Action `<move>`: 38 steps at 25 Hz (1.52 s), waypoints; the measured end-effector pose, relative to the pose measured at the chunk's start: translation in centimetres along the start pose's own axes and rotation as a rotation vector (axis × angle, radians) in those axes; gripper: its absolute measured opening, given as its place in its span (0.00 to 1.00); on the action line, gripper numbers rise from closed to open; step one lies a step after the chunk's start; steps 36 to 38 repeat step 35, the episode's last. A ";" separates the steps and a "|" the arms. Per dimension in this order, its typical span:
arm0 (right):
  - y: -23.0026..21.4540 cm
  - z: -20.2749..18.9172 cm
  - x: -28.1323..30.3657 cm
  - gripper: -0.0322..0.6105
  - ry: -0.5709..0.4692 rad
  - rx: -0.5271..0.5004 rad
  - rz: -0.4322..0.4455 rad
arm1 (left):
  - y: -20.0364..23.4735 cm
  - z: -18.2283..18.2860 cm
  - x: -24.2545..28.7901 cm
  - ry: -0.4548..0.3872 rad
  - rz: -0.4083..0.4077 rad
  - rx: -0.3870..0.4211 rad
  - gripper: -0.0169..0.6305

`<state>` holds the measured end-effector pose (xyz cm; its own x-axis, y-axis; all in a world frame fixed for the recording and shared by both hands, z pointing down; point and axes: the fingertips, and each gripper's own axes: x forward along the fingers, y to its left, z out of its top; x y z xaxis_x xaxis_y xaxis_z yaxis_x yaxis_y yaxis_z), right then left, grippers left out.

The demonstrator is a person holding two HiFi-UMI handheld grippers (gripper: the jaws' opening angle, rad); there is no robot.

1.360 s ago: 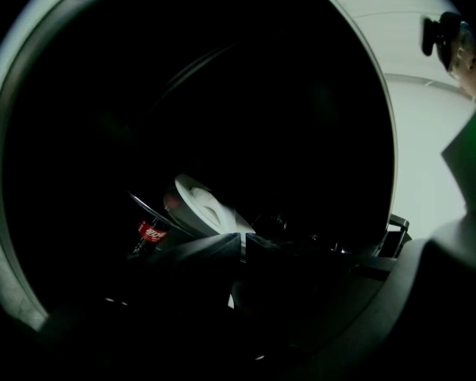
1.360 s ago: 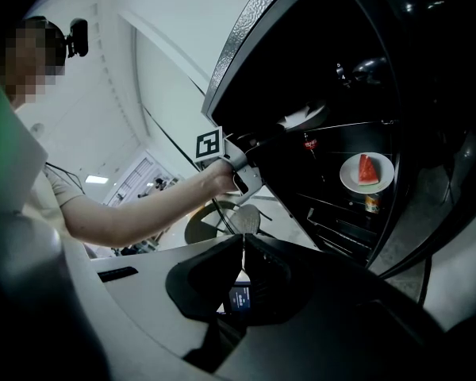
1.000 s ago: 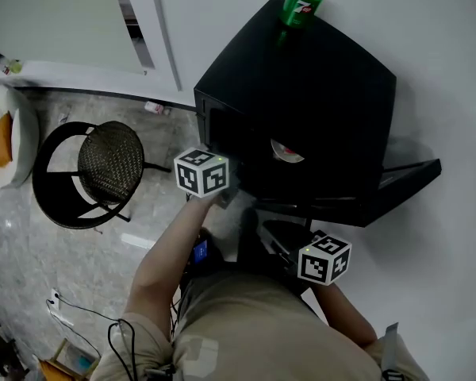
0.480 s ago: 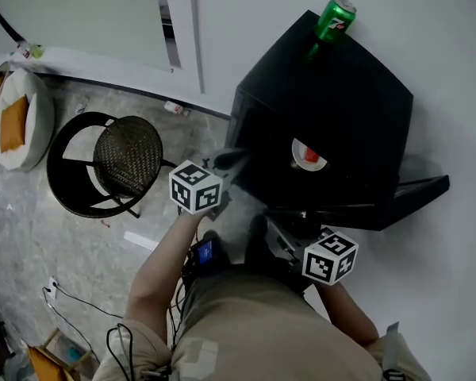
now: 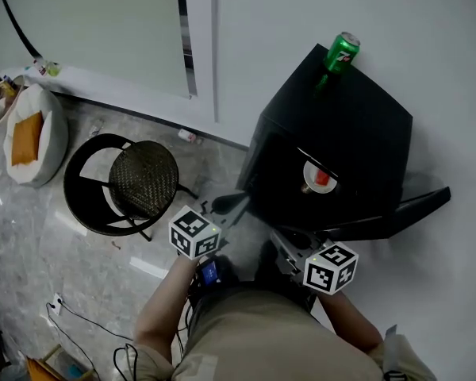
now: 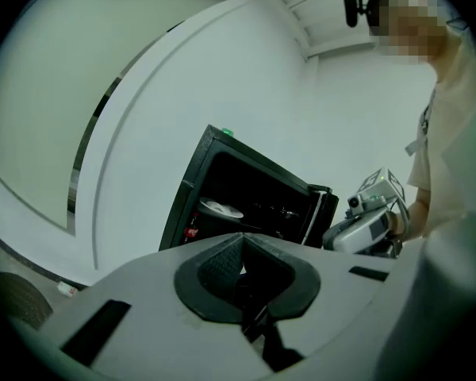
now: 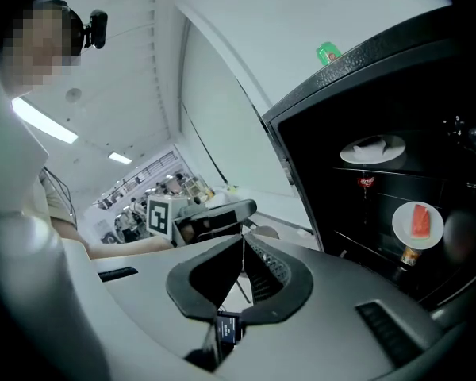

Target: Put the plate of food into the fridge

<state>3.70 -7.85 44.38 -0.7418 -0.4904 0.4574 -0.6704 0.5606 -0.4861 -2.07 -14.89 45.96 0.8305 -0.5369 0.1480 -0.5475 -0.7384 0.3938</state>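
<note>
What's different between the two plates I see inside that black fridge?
The upper plate carries something pale, the lower plate a red-orange piece. The upper plate sits on a higher shelf; the lower plate is further down. Both are white, round and inside the open fridge.

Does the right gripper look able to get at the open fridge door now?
Probably yes: the right gripper, shut and empty, is near the fridge door, with nothing visible between them.
</note>
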 end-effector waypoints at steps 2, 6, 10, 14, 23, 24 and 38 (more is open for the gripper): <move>0.4 0.2 0.2 0.09 -0.017 0.008 -0.001 | -0.3 0.0 -1.0 -0.006 0.001 -0.005 0.04; 1.2 0.5 0.0 0.09 -0.069 0.015 -0.025 | -0.5 0.6 -3.0 -0.050 -0.012 -0.063 0.04; 1.5 0.4 -0.1 0.08 -0.082 -0.002 -0.050 | -0.9 1.2 -4.5 -0.056 -0.006 -0.029 0.04; 2.2 0.7 -0.1 0.08 -0.088 -0.047 -0.072 | -1.4 1.4 -5.4 -0.065 -0.004 -0.002 0.04; 3.0 1.1 -1.5 0.08 -0.111 -0.130 -0.099 | -5.2 1.8 -5.8 -0.079 -0.013 0.071 0.04; 2.9 1.2 -1.7 0.08 -0.118 -0.132 -0.098 | -5.5 2.0 -5.7 -0.079 -0.011 0.076 0.04; 0.8 0.6 -8.4 0.08 -0.184 -0.139 -0.103 | -10.7 1.9 -2.8 -0.065 0.010 0.076 0.04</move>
